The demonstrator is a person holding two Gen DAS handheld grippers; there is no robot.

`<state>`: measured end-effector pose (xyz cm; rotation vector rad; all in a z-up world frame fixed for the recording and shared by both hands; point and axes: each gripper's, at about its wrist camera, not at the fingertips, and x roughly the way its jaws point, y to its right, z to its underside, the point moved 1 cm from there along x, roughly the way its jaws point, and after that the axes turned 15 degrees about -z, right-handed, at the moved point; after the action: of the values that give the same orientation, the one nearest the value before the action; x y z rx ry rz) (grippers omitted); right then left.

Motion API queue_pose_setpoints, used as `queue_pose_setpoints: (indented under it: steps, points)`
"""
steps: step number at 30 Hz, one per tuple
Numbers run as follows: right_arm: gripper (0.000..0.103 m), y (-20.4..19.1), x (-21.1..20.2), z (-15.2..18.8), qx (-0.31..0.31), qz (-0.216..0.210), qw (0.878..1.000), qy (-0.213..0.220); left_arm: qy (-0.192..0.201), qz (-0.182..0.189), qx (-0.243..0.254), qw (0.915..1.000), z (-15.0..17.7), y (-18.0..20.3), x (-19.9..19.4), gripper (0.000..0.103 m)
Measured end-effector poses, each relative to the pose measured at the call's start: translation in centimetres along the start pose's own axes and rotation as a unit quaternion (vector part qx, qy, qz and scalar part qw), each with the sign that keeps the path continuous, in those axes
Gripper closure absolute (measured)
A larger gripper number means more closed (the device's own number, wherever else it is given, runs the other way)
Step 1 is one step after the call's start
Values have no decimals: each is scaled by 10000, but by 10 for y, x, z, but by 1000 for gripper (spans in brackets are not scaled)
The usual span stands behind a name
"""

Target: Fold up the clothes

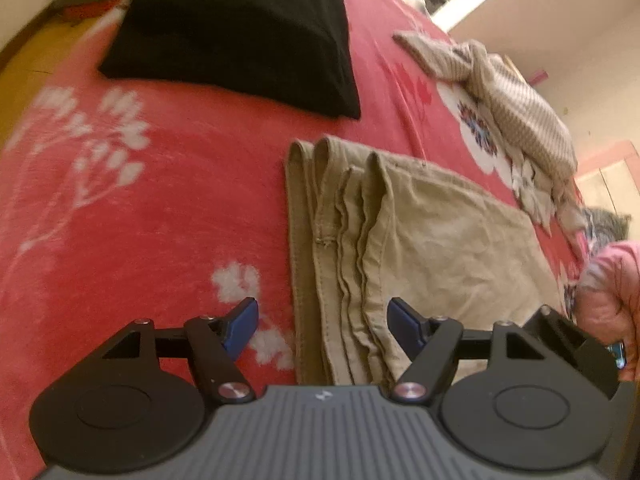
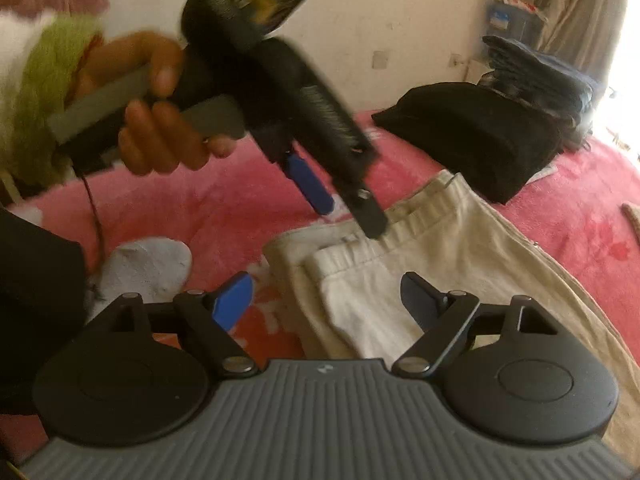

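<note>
On a red floral blanket (image 1: pixel 160 208) lies a pair of khaki trousers (image 1: pixel 432 248), folded into flat layers, its stacked edges running toward the camera. Both grippers hover over it with nothing between their blue pads. The left gripper (image 1: pixel 322 326) stands wide open above the stacked edges, seemingly lined up to pinch them. The right gripper (image 2: pixel 326 300) is equally spread above the waistband end. A folded black garment (image 1: pixel 240 28) rests further back, probably finished, and a striped beige garment (image 1: pixel 500 96) lies crumpled, apparently waiting. No readable writing shows; only a small pale emblem marks each gripper body.
</note>
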<state>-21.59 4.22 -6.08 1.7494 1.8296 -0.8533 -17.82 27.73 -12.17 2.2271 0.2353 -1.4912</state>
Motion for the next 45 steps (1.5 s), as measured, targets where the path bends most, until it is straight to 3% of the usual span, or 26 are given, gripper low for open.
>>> queue_pose_setpoints:
  steps: [3, 8, 10, 12, 17, 19, 24, 30, 39, 45]
  points:
    - [21, -11, 24, 4, -225, 388, 9986, -267, 61, -19, 139, 9999, -3, 6, 9, 29]
    - [21, -16, 41, 11, -342, 792, 9950, -507, 196, 46, -56, 9998, -14, 8, 17, 30]
    - [25, -16, 42, 12, -344, 945, 9937, -503, 280, 7, -133, 9995, -18, 11, 19, 42]
    - [38, -15, 42, 11, -312, 1050, 9927, -501, 350, -54, -199, 9992, -21, 14, 22, 47]
    - [54, -19, 33, 10, -352, 1122, 9920, -464, 294, -62, -543, 9981, -26, 18, 25, 66]
    - [63, -23, 28, 10, -449, 1164, 9913, -421, 336, -31, -688, 9971, -27, 20, 21, 79]
    - [73, -24, 13, 9, -414, 1206, 9917, -179, 335, -192, -920, 9950, -32, 31, 8, 82]
    - [78, -26, -13, 11, -393, 1340, 9899, 259, 461, -381, -792, 9951, -44, 64, -23, 83]
    - [80, -19, -71, 11, -102, 1704, 9789, 1120, 625, -677, -279, 9954, -66, 149, -58, 83]
    - [80, -7, -115, 24, 393, 1979, 9652, 1662, 755, -673, 195, 9947, -75, 213, -66, 83]
